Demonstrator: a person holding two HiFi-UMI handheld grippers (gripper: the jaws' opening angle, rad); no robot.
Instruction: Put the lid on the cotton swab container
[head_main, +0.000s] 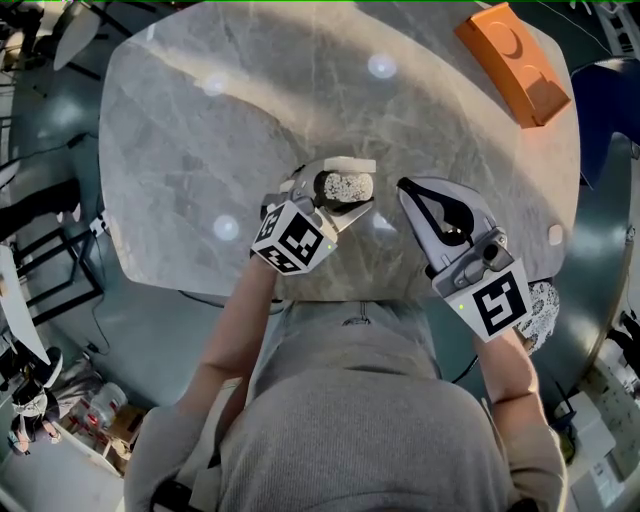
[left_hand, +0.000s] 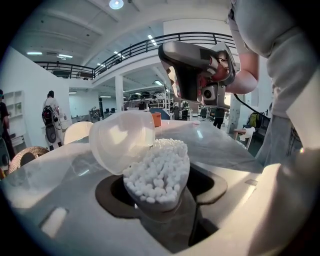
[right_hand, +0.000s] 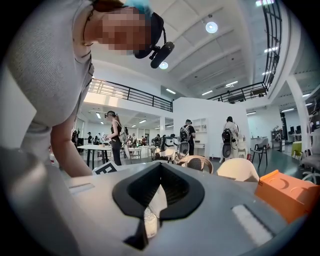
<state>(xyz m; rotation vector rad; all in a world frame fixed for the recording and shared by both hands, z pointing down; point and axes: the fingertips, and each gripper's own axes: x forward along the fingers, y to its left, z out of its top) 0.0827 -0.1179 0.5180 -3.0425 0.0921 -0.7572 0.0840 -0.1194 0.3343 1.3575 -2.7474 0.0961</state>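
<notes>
My left gripper (head_main: 338, 200) is shut on a small clear cotton swab container (head_main: 346, 187) just above the near edge of the grey marble table (head_main: 200, 130). In the left gripper view the container (left_hand: 159, 175) is packed with white swabs and tilts toward the camera. Its translucent lid (left_hand: 122, 141) stands swung open at the container's left side, apart from the rim. My right gripper (head_main: 404, 186) hovers level just right of the container, shut, with nothing between its fingers; it shows in the left gripper view as the right gripper (left_hand: 197, 70). In its own view the right gripper (right_hand: 159, 168) has its dark pads closed together.
An orange box (head_main: 515, 60) lies at the table's far right corner, seen too as the orange box (right_hand: 290, 192). A small white disc (head_main: 555, 235) sits near the right edge. A wicker chair (head_main: 542, 312) stands beside my right arm. People and tables fill the hall behind.
</notes>
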